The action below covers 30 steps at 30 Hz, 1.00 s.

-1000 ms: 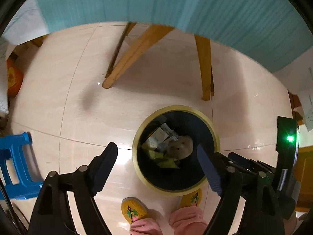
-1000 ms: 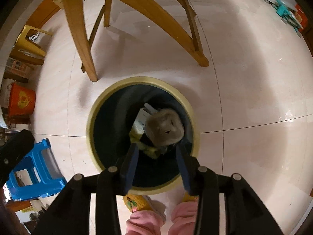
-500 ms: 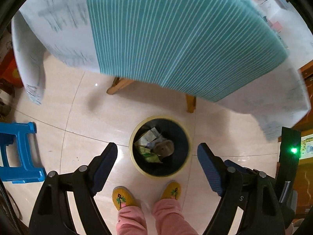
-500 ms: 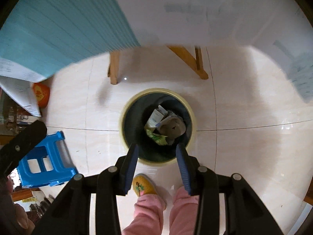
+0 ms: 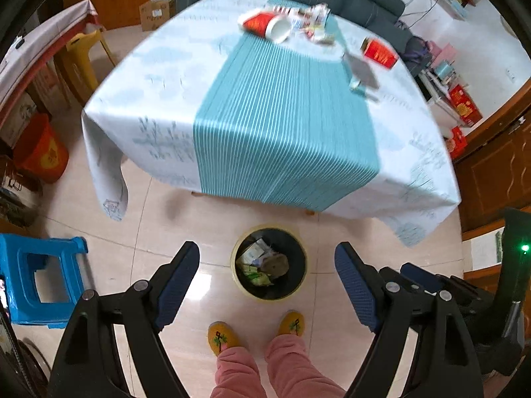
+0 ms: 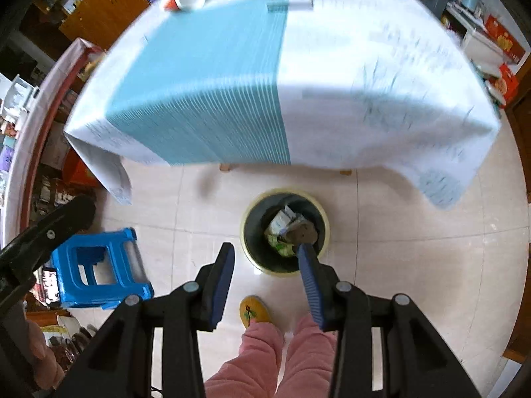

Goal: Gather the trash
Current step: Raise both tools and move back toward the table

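Well, taking the trash bin (image 5: 268, 262) on the floor as the marker, a blue plastic stool (image 5: 39, 278) stands off to its left, well apart from it. The left gripper (image 5: 267, 282) hangs high above the bin with its jaws spread wide and nothing between them. The bin itself sits just in front of the person's yellow slippers (image 5: 221, 333), and it already holds crumpled paper, a green wrapper and a brownish lump. The right gripper (image 6: 265, 265) is beside the left one, its jaws also apart and empty, though set narrower.

Beyond the bin stands the table (image 5: 172, 99) under a white and teal striped cloth. What remains to collect lies at the table's far side from the bin: a tipped red paper cup (image 5: 265, 26), a small heap of wrappers (image 5: 312, 23) just right of it, and further right a red box (image 5: 380, 52) with a grey, blurred scrap (image 5: 361, 73) near it.

Both views are smeared, so the grippers seem to be on the move. To do the next reach well, I'd say steady the hand first, come at the cup from the side with jaws wide enough to span it, and close gently, since a paper cup will likely crush or roll. Light wrappers want a low pinch against the cloth without dragging the cloth itself.
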{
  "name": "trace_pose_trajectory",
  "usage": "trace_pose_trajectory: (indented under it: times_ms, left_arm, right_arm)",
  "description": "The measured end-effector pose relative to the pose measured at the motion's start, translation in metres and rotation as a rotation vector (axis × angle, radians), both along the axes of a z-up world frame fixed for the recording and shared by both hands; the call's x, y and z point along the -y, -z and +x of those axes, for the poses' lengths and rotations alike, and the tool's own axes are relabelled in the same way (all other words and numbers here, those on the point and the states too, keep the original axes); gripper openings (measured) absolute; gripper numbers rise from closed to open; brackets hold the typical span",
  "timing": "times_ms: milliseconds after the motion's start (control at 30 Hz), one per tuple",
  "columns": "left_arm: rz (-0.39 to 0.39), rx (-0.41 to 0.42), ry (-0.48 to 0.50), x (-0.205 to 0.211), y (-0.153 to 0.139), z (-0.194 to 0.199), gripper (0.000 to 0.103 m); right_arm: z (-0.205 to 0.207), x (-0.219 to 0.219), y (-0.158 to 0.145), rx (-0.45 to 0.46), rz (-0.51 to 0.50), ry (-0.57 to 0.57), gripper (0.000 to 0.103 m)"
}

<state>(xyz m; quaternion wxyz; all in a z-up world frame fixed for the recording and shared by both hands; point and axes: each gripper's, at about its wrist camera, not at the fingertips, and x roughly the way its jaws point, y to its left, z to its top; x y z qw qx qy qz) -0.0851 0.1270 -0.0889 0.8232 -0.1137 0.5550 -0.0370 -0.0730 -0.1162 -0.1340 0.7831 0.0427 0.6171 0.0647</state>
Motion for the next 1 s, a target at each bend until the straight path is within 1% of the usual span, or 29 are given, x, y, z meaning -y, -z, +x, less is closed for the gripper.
trace_pose_trajectory:
  times_ms: [67, 100, 233, 467, 567, 667, 767, 867, 1000]
  left_arm:
    - [0.0, 0.029, 0.008, -0.004, -0.024, 0.001, 0.082]
    - [0.005, 0.037, 0.011, -0.003, -0.03, 0.0, 0.082]
    - [0.025, 0.094, 0.035, 0.0, -0.069, 0.005, 0.082]
    - [0.03, 0.182, 0.083, 0.01, -0.115, 0.019, 0.082]
    - [0.022, 0.211, 0.1, 0.013, -0.13, 0.027, 0.082]
    - [0.011, 0.232, 0.114, 0.014, -0.137, 0.041, 0.082]
    - [-0.009, 0.237, 0.128, 0.015, -0.141, 0.056, 0.082]
    - [-0.012, 0.233, 0.139, 0.017, -0.14, 0.07, 0.082]
    - [-0.004, 0.214, 0.12, 0.022, -0.134, 0.097, 0.082]
  right_arm:
    - [0.0, -0.001, -0.02, 0.03, 0.002, 0.012, 0.04]
    - [0.0, -0.001, -0.03, 0.045, 0.006, 0.019, 0.04]
    - [0.0, 0.002, -0.07, 0.107, 0.017, 0.059, 0.041]
    - [0.0, 0.017, -0.116, 0.215, 0.01, 0.128, 0.04]
    - [0.004, 0.025, -0.133, 0.256, 0.001, 0.153, 0.04]
    - [0.009, 0.032, -0.146, 0.293, -0.007, 0.177, 0.04]
    - [0.016, 0.039, -0.16, 0.342, -0.009, 0.205, 0.04]
    - [0.026, 0.045, -0.173, 0.397, -0.009, 0.221, 0.04]
    - [0.049, 0.056, -0.18, 0.425, 0.003, 0.214, 0.04]
